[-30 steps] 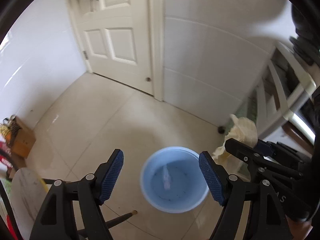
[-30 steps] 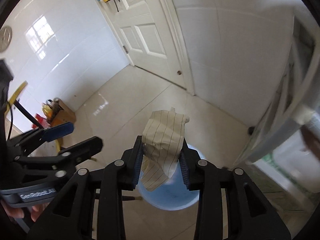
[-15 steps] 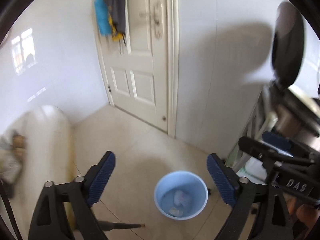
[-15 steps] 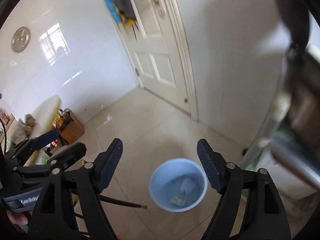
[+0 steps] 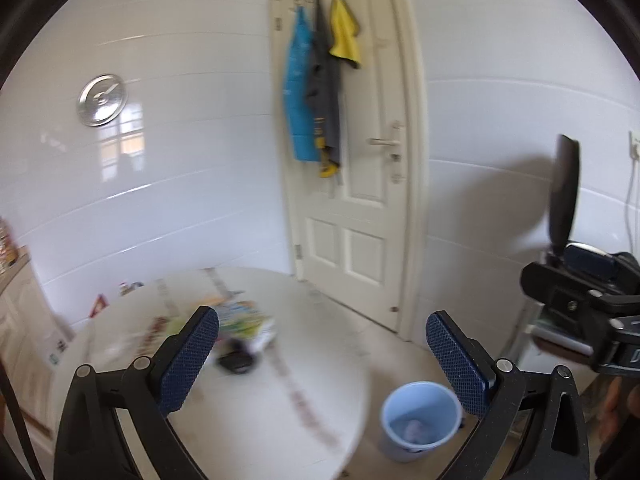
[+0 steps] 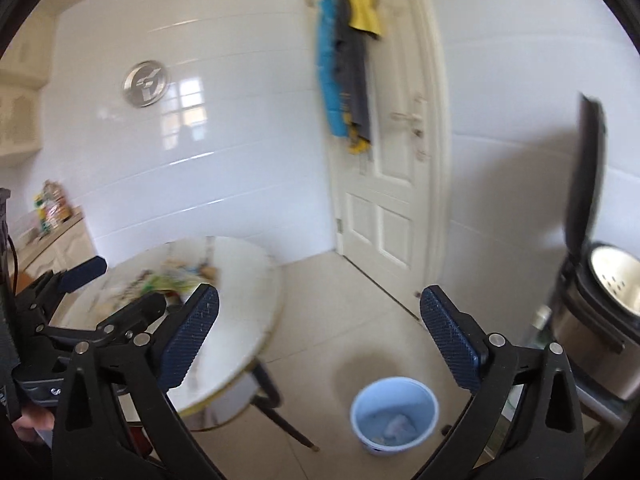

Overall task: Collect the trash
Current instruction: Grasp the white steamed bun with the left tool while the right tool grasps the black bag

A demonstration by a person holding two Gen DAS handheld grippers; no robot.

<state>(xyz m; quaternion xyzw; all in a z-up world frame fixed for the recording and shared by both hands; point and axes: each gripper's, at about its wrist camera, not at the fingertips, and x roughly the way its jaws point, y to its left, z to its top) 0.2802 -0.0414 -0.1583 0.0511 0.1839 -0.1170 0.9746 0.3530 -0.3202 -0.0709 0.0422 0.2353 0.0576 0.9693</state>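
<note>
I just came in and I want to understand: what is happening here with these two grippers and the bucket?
A person is collecting trash with a gripper in each hand. The left gripper and the right gripper are both open and empty; their jaws have just been opening. The blue bucket stands on the floor beside the round table, with crumpled paper in it. More blurred litter lies on the table.

Left gripper [image 5: 322, 354] wide, just opened, empty — round table [image 5: 340, 364], blue bin [image 5: 418, 420] beside it
</note>
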